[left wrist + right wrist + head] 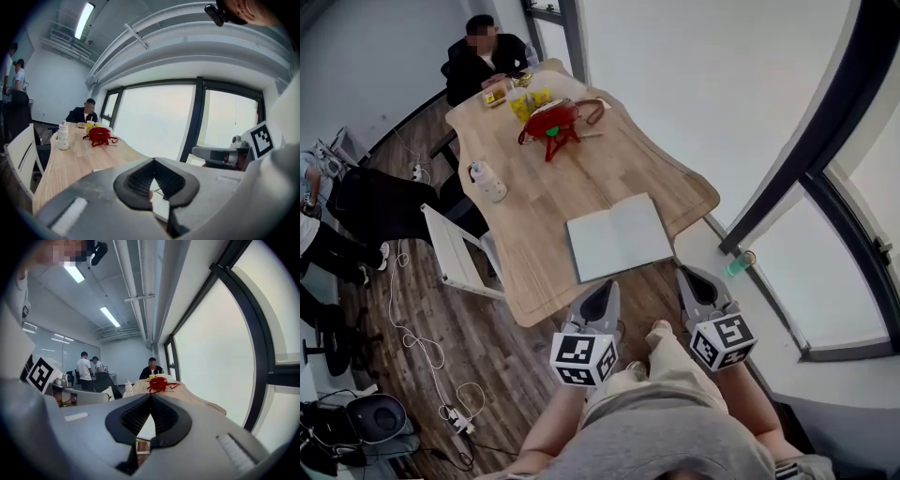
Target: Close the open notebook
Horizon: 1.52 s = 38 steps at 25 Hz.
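Head view shows the notebook lying open and flat at the centre of the frame. Its two pale pages are blank, with a fold down the middle. It rests on the near end of a wooden table, close to the table's lower right edge.

Higher in the frame, the same table carries a white bottle, a red bag and some yellow cups. A person sits at the far end. A white chair stands at the table's left side, on a dark wooden floor with white cables. A large window with dark frames fills the right side.

The wood above and to the left of the notebook is bare, while on its right the table edge is near. The left gripper and the right gripper are just below the notebook in the frame and do not touch it. Each has its jaws pressed together with nothing between them.
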Available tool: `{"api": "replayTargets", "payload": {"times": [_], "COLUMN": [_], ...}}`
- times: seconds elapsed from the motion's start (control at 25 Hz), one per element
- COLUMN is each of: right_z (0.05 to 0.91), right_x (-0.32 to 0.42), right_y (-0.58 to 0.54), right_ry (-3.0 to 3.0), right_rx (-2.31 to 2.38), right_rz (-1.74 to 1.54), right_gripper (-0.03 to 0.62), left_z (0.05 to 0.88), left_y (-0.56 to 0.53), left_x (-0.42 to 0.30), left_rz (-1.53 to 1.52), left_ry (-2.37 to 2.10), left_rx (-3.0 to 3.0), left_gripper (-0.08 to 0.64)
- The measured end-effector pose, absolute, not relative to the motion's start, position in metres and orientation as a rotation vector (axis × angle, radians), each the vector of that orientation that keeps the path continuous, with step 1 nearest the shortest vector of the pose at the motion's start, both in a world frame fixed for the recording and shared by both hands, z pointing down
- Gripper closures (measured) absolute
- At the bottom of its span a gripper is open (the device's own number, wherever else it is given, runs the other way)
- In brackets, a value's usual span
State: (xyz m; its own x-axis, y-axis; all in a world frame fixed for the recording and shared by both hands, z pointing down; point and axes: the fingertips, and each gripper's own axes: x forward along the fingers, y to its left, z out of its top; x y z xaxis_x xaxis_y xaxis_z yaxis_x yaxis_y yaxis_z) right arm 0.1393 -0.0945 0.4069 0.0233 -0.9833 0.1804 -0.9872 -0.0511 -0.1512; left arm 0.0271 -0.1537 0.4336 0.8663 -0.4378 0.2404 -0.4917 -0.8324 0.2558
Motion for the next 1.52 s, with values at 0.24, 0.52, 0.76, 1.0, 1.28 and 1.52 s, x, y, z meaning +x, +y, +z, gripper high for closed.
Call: {"api": "replayTargets", "payload": {"times": [0.24,0.52,0.76,1.0,1.28,1.52], "right_z": [0.434,0.476,0.532,0.593,0.644,0.671], "right_x": [0.173,0.209,0.238,0.253,0.255,0.251], "right_y": [-0.120,-0.153,-0.172,-0.185,-0.194,-0.195], "right_ry": [-2.178,-2.205,-2.167,-2.153,-2.175,-2.191], "right_rx": [2.163,2.045,1.934,1.812,1.646,1.518], "right_rz": [0.420,0.474,0.549,0.684,0.832,0.949], "right_gripper": [0.592,0.592,0.592,0.566,0.504,0.435], "left_z": [0.449,0.465,0.483,0.510,0.536,0.540], "left_y": [-0.176,-0.199,-0.212,-0.225,-0.232,-0.237], "left_x": [0.045,0.080,0.104,0.108,0.098,0.099], "left_rz": [0.247,0.248,0.247,0.281,0.315,0.326], "left_ry": [-0.772,-0.824,-0.881,-0.967,-1.071,-1.102], "left_rx": [2.690,2.656,2.607,2.566,2.482,2.464], "left_gripper": [0.560,0.560,0.560,0.560,0.560,0.560]}}
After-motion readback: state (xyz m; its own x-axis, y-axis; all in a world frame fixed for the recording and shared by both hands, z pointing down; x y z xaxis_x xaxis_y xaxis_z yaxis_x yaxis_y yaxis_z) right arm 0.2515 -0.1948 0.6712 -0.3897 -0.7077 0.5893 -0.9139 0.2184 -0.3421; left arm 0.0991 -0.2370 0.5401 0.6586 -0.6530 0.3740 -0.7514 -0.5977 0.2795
